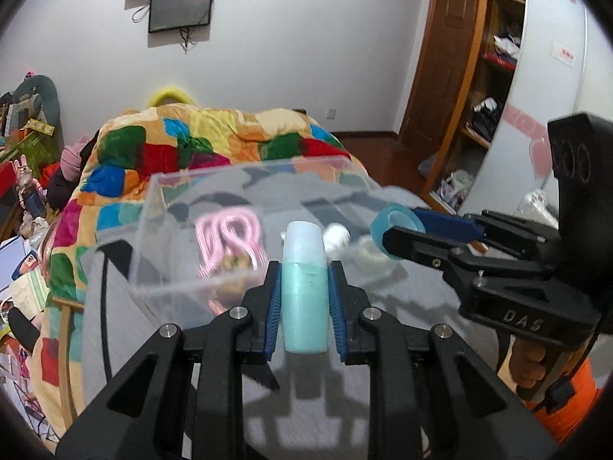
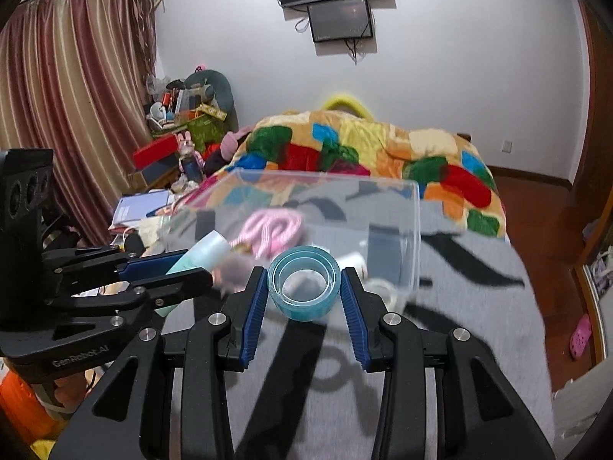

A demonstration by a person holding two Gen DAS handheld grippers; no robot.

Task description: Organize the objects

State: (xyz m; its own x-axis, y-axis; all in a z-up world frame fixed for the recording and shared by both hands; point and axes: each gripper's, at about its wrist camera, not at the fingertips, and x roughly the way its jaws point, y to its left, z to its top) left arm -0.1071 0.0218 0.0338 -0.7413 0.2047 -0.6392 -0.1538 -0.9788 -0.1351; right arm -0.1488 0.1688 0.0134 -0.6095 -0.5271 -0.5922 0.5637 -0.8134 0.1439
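Note:
My left gripper (image 1: 305,268) is shut on a pale green bottle (image 1: 304,287) with a frosted cap, held upright above the grey bed cover. My right gripper (image 2: 304,280) is shut on a blue tape roll (image 2: 304,287). Both hover at the near edge of a clear plastic box (image 1: 161,207), which also shows in the right wrist view (image 2: 413,230). Inside the box lies a pink coiled cable (image 1: 230,237), also visible in the right wrist view (image 2: 268,230), and a white object (image 1: 337,235). The right gripper (image 1: 390,232) with the tape shows in the left wrist view; the left gripper (image 2: 191,264) with the bottle (image 2: 203,253) shows in the right wrist view.
The box stands on a bed with a grey cover (image 2: 459,326) and a colourful patchwork quilt (image 1: 191,145) behind it. A cluttered side table (image 2: 172,134) is left of the bed. Shelves (image 1: 486,107) and wooden floor (image 2: 536,222) lie to the right.

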